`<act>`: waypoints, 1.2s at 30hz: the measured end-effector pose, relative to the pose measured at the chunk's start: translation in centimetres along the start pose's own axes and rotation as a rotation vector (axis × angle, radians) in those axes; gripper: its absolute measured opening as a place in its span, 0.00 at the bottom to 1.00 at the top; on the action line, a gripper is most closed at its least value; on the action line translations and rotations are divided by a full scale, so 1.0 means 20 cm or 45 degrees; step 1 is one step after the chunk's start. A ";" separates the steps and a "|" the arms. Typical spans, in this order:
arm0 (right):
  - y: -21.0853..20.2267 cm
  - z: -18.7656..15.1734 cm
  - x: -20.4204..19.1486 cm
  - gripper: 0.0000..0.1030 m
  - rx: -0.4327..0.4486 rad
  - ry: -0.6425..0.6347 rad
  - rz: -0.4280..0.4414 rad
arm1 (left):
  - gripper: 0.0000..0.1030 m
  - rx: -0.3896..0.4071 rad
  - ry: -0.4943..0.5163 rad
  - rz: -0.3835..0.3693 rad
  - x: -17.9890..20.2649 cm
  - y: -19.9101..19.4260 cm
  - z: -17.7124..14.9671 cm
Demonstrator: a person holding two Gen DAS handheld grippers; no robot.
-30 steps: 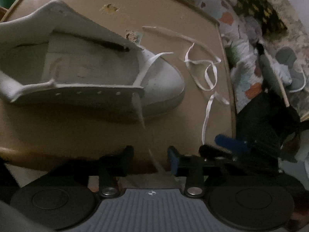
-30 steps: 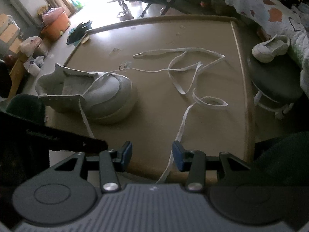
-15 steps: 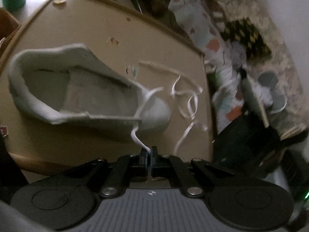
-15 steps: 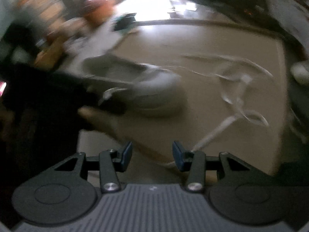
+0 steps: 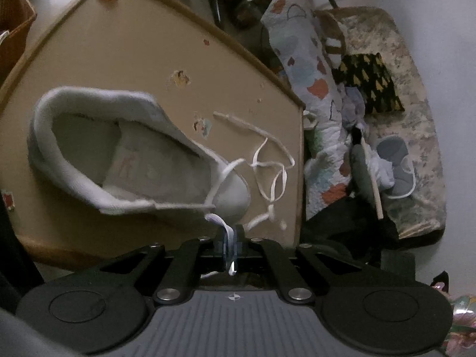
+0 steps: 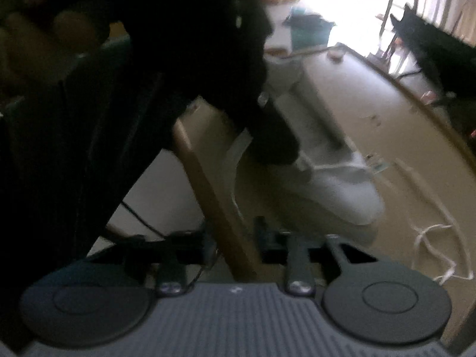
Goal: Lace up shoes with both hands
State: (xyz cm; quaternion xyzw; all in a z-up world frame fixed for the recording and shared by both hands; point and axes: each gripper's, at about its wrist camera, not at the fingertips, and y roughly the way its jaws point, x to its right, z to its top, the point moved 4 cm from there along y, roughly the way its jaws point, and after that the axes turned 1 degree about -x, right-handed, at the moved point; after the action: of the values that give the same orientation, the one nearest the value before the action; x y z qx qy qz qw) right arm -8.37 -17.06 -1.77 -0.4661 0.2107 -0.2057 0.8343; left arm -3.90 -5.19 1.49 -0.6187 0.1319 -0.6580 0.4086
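Observation:
A white shoe (image 5: pixel 134 154) lies on its side on the tan table (image 5: pixel 119 53), toe to the right. Its white lace (image 5: pixel 269 175) crosses the lowest eyelets and trails in loose loops beyond the toe. My left gripper (image 5: pixel 230 238) pinches one lace strand just off the shoe's near side, though its jaws are beginning to open. In the blurred right wrist view the shoe (image 6: pixel 336 190) sits behind the dark left gripper (image 6: pixel 273 145). My right gripper (image 6: pixel 235 244) hovers over the table's edge, jaws apart but closing. A lace tail (image 6: pixel 236 178) hangs above the gap, not pressed.
Patterned bedding (image 5: pixel 312 68), a black-and-yellow cushion (image 5: pixel 369 83) and a grey slipper (image 5: pixel 395 166) lie past the table's right edge. A wicker basket (image 5: pixel 12 35) stands at far left. A blurred hand (image 6: pixel 44 29) and dark sleeve fill the right view's left half.
My left gripper closed on the lace strand and drew back and up from the shoe. My right gripper swung left and rolled, now facing the table's near edge, its jaws narrower.

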 end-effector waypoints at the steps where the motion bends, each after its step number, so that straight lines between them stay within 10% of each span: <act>1: -0.01 0.01 0.01 0.03 -0.001 0.046 0.036 | 0.09 0.005 0.002 -0.015 -0.01 -0.01 0.01; 8: -0.21 0.12 0.19 0.03 0.151 0.512 0.272 | 0.61 0.198 0.035 -0.070 -0.08 -0.19 0.03; 19: -0.32 0.31 0.37 0.03 0.333 0.881 0.408 | 0.61 0.433 0.121 -0.255 -0.10 -0.37 -0.15; 26: -0.24 0.35 0.37 0.03 0.346 0.939 0.436 | 0.61 0.434 0.376 -0.119 0.03 -0.27 -0.21; 31: -0.24 0.40 0.38 0.03 0.374 0.958 0.458 | 0.56 0.440 0.470 -0.037 0.05 -0.23 -0.18; 33: -0.25 0.42 0.39 0.03 0.387 0.958 0.455 | 0.15 0.427 0.472 -0.005 0.02 -0.23 -0.17; 36: -0.25 0.43 0.41 0.03 0.405 0.969 0.425 | 0.05 0.439 0.429 0.114 -0.03 -0.27 -0.13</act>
State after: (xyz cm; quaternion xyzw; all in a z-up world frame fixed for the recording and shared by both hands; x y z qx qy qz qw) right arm 2.30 -17.85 5.36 -0.1828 0.5408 -0.2549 0.7805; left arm -8.27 -2.22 4.19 -0.4149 0.1111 -0.7459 0.5091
